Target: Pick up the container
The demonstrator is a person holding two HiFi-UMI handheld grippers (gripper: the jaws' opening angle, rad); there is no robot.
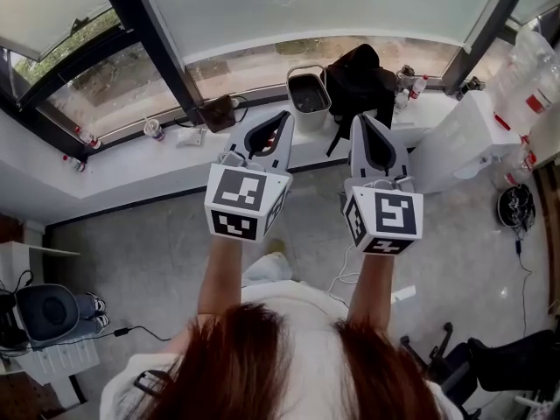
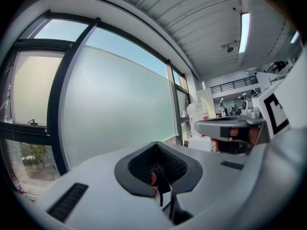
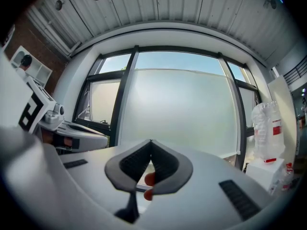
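A white rectangular container point(image 1: 308, 95) with dark contents stands on the window sill point(image 1: 131, 160), straight ahead. Both grippers are held up at chest height, pointing toward the window, well short of the container. My left gripper point(image 1: 283, 115) is shut, its tips meeting with nothing between them; the left gripper view shows the tips point(image 2: 156, 144) against frosted glass. My right gripper point(image 1: 360, 119) is likewise shut and empty, tips point(image 3: 151, 142) joined. Neither gripper view shows the container.
Beside the container a black bag point(image 1: 360, 80) leans on the sill. A small cup point(image 1: 154, 129) and a brown object point(image 1: 217, 112) sit further left. A white box point(image 1: 457, 136) and clear plastic bags point(image 1: 532, 66) stand at right. A chair point(image 1: 48, 315) is at lower left.
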